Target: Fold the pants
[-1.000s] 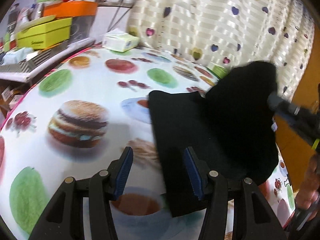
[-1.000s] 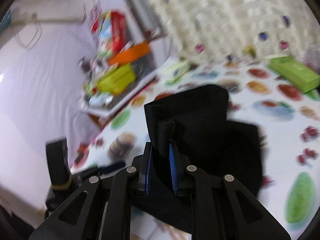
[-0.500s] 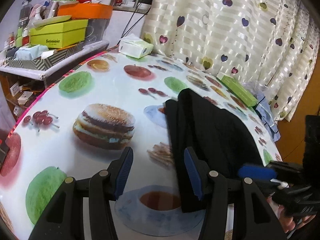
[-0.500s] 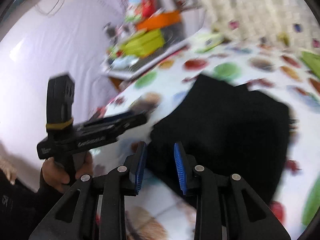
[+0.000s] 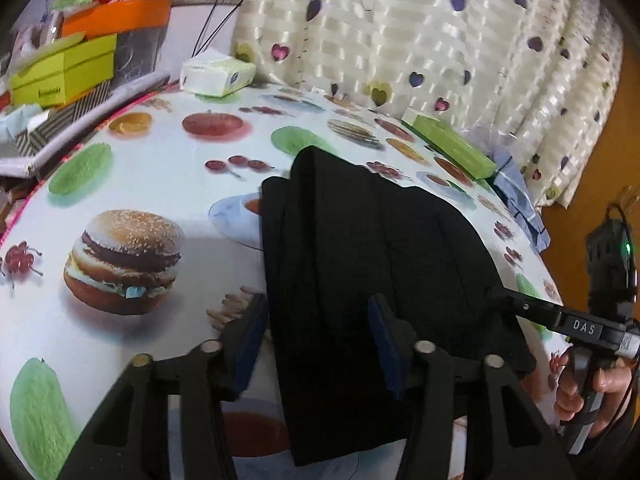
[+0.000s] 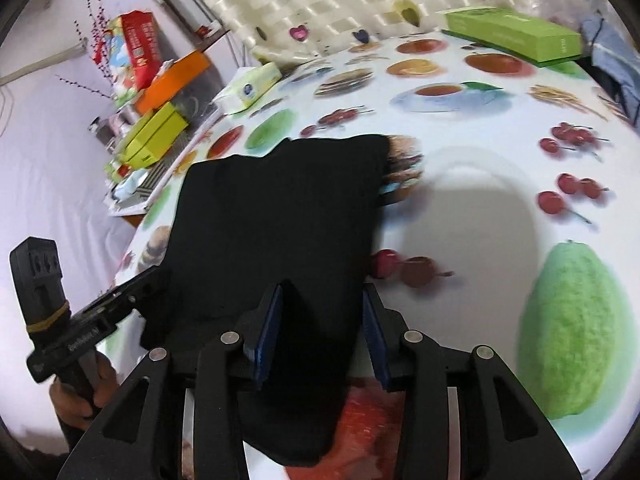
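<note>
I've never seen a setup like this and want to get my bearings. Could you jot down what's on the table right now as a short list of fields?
garment: black pants, folded, lying flat on the table
surface: tablecloth printed with food pictures
left gripper: open, over the pants' near edge
right gripper: open, fingers either side of the cloth
other items: tissue pack, green box
backdrop: heart-patterned curtain

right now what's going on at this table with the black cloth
A person holding a gripper in each hand is folding black pants on a table covered with a food-print cloth. The pants lie in a folded stack. The left gripper and the right gripper are both open at the near end of the stack, gripping nothing. A green box and a tissue pack sit farther back.
</note>
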Demonstrator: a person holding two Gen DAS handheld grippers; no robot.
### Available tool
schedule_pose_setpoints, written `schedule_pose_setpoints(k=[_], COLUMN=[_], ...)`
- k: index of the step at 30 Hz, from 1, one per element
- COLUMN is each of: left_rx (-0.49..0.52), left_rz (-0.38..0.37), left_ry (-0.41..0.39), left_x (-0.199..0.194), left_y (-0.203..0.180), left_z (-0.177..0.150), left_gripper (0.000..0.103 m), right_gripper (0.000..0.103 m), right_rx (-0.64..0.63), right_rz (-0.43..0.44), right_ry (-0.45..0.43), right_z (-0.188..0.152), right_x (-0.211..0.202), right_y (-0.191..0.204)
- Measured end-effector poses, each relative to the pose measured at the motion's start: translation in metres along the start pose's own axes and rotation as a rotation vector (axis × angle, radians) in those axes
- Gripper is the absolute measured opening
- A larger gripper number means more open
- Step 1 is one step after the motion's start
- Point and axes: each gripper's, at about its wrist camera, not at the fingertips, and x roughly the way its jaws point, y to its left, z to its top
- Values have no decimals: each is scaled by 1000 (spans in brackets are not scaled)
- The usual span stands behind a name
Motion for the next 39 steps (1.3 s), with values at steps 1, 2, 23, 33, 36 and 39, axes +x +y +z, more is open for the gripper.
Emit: schedule_pose_setpoints(k=[1, 2, 23, 33, 36, 39], left_rx=[13, 36, 141, 127, 135, 127], left_rz=[15, 32, -170, -200, -190, -141], left_ry=[-10, -19, 24, -8, -1, 56], left_x=[-1, -2, -4, -23, -28, -12], left_y=[-2, -6, -59, -56, -54, -48], left_z=[-2, -4, -5, -12, -23, -29], left_gripper=[47, 47, 38, 11, 11, 12], right_gripper=[22, 18, 28, 29, 29, 29], right_rx=[-10, -21, 88, 84, 58, 69], right_rz=[-4, 8, -82, -89, -96, -95], right_ry=[-5, -18, -101, -123, -127, -125], right_z=[2, 1, -51, -53, -53, -50], right_x=[0, -3, -61, -67, -67, -65], right_y=[3, 5, -35, -34, -32, -36])
